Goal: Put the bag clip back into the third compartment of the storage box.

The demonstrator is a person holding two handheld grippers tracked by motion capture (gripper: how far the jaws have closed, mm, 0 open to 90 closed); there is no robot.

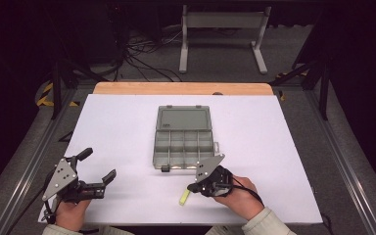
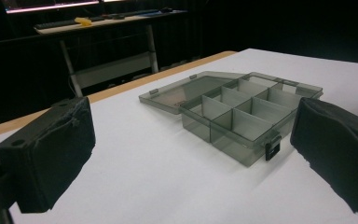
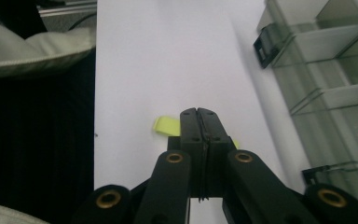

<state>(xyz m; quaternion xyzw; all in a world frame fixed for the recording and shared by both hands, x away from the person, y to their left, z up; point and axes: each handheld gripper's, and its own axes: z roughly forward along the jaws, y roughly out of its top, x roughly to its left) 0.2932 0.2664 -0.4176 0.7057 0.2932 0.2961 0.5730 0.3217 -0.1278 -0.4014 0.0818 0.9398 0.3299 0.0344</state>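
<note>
Smoky translucent plastic forms the compartment box, lying open mid-table on the white sheet. The right gripper has its jaws pressed together over a yellow-green strip near the box's front. The left gripper rests with its jaws wide apart, holding nothing.

No legible markings.
No text, label, brand, number or sign can be read on the compartment box, the desk or either gripper.

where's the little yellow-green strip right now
In the high view the yellow-green strip lies on the white table near its front edge, at the right gripper, just short of the open compartment box.
</note>
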